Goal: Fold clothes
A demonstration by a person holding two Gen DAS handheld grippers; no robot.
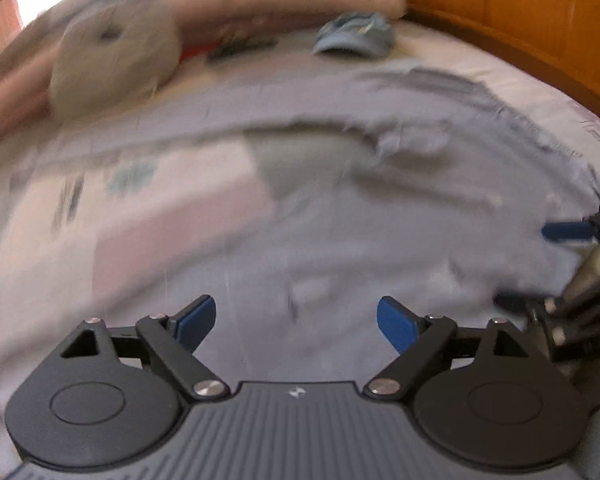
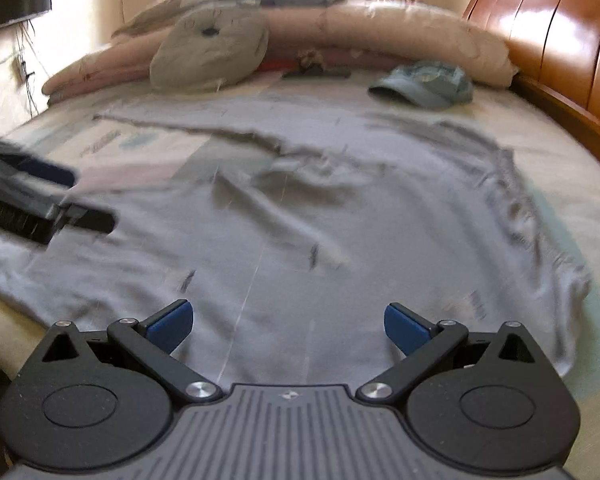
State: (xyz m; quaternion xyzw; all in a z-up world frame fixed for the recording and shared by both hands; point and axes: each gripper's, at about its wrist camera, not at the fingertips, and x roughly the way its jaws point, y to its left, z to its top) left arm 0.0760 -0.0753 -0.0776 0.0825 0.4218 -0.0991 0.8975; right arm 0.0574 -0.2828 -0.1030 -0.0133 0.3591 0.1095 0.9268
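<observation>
Grey garment: spread flat and creased over the middle of the bed, one long edge running toward the left side, hem near the front edge; kind of garment unclear, detail blurred.
Left tongs: jaws wide apart, nothing between them, hovering over the garment; the left wrist view is heavily smeared.
Right tongs: jaws wide apart, empty, above the garment's near part.
Blue cap: far right of bed, apart from the garment.
Round grey cushion: leaning on rolled pink bedding along the far edge.
Wooden headboard: right side, cut off.
</observation>
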